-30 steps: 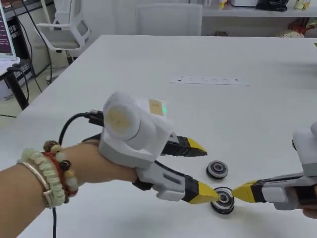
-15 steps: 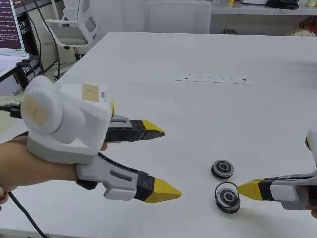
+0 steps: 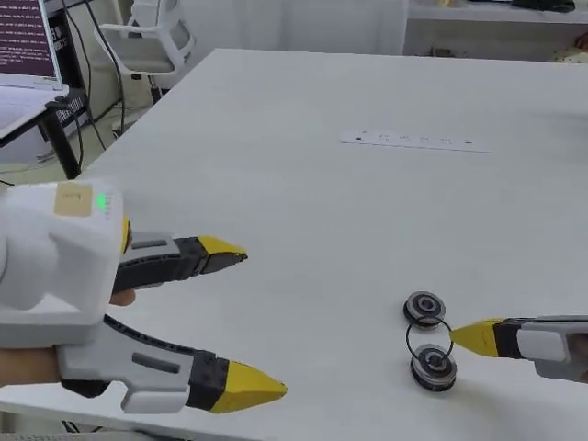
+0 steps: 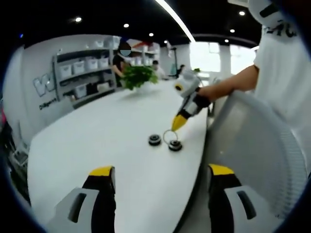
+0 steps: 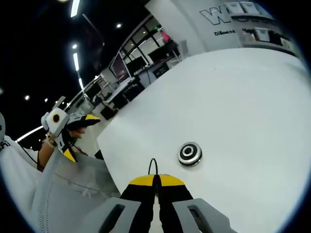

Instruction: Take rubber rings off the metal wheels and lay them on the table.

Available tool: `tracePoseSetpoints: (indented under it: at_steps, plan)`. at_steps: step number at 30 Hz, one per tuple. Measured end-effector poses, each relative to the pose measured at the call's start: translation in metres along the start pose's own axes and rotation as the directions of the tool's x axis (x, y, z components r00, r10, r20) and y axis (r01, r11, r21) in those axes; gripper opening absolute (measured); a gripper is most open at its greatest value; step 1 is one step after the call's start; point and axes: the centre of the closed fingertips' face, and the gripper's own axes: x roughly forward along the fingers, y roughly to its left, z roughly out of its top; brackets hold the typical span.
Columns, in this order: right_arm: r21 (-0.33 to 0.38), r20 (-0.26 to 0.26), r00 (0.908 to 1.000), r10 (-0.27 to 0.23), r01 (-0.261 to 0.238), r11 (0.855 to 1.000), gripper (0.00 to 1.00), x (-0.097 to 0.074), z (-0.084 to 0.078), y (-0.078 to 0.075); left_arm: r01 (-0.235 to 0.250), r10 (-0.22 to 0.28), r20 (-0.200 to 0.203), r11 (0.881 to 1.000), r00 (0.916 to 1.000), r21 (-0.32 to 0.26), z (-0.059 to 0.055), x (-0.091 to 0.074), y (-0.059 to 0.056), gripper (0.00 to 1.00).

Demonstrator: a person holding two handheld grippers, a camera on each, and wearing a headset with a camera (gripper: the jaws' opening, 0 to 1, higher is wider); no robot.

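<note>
Left tool [image 3: 265, 323] agape; right tool [image 3: 457, 336] seemingly closed.

Two wheels sit near the table's [image 3: 303, 138] front edge, right side: far wheel [image 3: 424, 309] just behind near wheel [image 3: 433, 365]. The ring [image 3: 428, 338] stands between them, lifted, pinched at the tips of the right gripper [image 3: 459, 336], which comes in from the right. The left gripper [image 3: 248, 322] is at front left, well apart from the wheels, jaws spread. A power strip [image 3: 413, 141] lies behind them, mid-table. A chair [image 3: 147, 41] and a monitor [image 3: 32, 41] stand off the far-left corner.
</note>
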Motion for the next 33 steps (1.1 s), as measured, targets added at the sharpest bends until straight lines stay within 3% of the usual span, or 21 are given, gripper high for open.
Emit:
tracePoseSetpoints:
  at_steps: [5, 13, 26, 33]
  plan:
    - [0.001, 0.014, 0.9999, 0.007, -0.007, 1.0, 0.0, 0.0, 0.005, 0.004, -0.035, 0.035, -0.003, 0.999, 0.9994, -0.041, -0.009, -0.003, 0.0, 0.81]
    - [-0.012, 0.025, 0.9993, 0.029, -0.029, 1.0, 0.0, 0.005, 0.013, 0.016, -0.06, 0.061, 0.007, 0.995, 0.9981, -0.081, -0.014, -0.004, 0.001, 0.82]
    - [-0.109, -0.016, 0.9977, 0.065, -0.067, 0.992, 0.0, 0.015, 0.023, 0.038, -0.048, 0.05, 0.018, 0.994, 0.9986, -0.099, -0.014, -0.001, -0.002, 0.82]
    - [-0.152, -0.038, 0.9951, 0.091, -0.096, 0.984, 0.0, 0.026, 0.033, 0.051, -0.034, 0.033, -0.015, 0.996, 0.9993, -0.08, -0.02, 0.001, -0.005, 0.82]
